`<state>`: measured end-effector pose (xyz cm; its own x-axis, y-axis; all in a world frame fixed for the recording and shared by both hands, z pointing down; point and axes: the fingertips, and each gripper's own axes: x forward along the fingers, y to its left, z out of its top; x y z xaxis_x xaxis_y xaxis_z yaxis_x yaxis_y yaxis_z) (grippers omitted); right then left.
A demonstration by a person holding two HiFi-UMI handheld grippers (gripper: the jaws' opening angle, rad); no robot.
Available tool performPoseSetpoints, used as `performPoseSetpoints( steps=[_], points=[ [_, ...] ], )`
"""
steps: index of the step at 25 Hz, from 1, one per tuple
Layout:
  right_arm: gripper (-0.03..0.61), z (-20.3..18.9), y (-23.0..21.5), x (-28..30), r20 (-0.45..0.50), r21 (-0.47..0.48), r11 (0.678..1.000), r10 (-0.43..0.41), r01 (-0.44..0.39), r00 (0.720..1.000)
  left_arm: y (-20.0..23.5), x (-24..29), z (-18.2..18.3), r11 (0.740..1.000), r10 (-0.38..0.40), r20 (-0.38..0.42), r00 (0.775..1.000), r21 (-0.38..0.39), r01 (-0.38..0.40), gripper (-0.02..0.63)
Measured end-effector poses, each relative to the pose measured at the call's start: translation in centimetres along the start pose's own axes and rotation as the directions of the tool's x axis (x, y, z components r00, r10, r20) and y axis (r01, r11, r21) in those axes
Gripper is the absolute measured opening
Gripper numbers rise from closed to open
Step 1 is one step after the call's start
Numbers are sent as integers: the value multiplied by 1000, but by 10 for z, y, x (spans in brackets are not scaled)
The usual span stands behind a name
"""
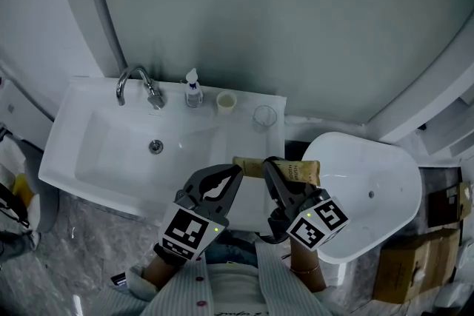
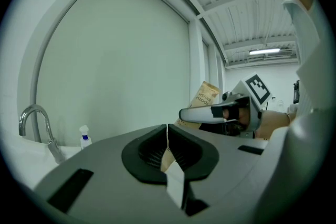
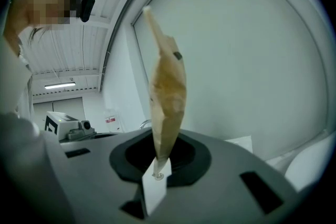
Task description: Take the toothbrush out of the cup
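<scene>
Left gripper (image 1: 238, 169) and right gripper (image 1: 267, 164) clamp packet (image 1: 300, 172) above sink (image 1: 280, 135) edge.

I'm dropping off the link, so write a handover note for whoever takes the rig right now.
Left gripper: shut on the left end of the brown kraft-paper toothbrush pack.
Right gripper: shut on the same pack, near its middle.
Things: the pack is held roughly level in the air over the front right edge of the white washbasin. The small cream cup and clear glass cup stand on the back ledge, with nothing sticking out of either.
Done: the pack is out of the cup.
Left: probably set it down or open it. No bare toothbrush shows.
</scene>
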<state>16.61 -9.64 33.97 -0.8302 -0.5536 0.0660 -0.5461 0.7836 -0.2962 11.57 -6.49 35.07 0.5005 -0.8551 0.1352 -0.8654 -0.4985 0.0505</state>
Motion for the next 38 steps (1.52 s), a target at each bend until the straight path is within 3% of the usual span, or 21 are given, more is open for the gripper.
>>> performPoseSetpoints(
  steps=[38],
  points=[
    [41,-3,9,29,-60,0,1000,16,-16,998,26,2,10,999,-47,7,999,-19,47,21]
  ],
)
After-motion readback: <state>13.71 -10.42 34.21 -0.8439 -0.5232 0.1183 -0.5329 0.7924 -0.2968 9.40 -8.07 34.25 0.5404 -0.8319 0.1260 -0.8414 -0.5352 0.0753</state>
